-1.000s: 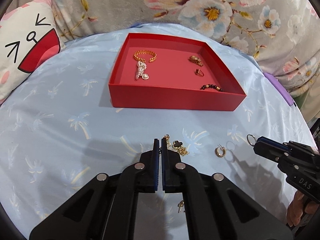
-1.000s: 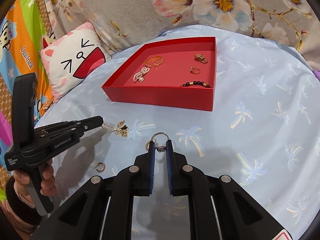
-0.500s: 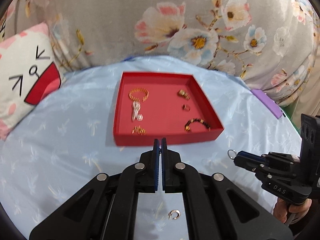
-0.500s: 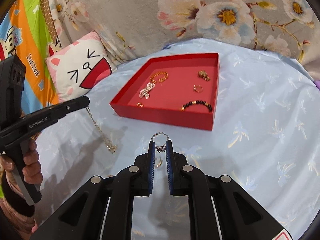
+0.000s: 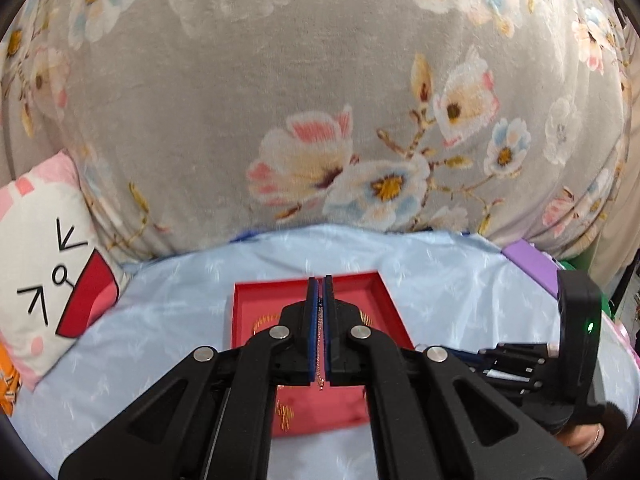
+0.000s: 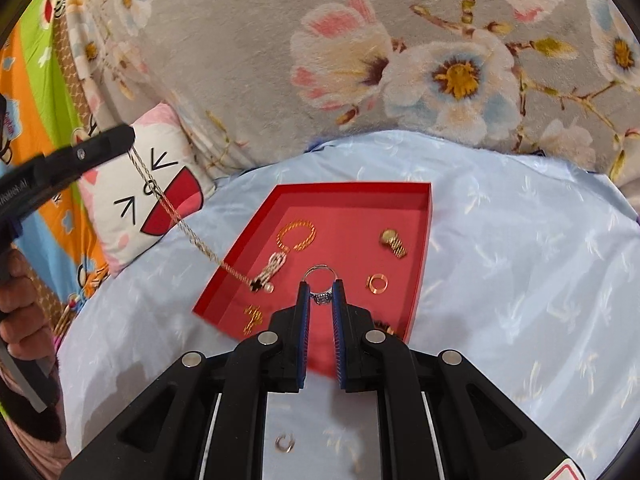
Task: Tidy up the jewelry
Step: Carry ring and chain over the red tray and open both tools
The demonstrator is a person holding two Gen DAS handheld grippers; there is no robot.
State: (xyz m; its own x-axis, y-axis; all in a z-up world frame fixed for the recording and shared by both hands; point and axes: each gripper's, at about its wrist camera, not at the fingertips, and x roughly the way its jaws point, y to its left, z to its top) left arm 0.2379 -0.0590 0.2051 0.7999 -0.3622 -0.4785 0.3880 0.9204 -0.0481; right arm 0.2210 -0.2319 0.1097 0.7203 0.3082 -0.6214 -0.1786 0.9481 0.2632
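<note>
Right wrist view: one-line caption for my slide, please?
Right tongs pinch a silver ring above the red tray; left tongs dangle a gold necklace.

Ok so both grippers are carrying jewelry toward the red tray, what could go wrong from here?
1. The necklace hangs long from the left gripper, and its black pendant dangles by the pearl piece in the red tray. It could snag or tangle there.
2. The right gripper pinches the silver ring only at its stone end, so it could twist out.
3. The small hoop earring on the blue cloth sits under the gripper and could be overlooked.
</note>
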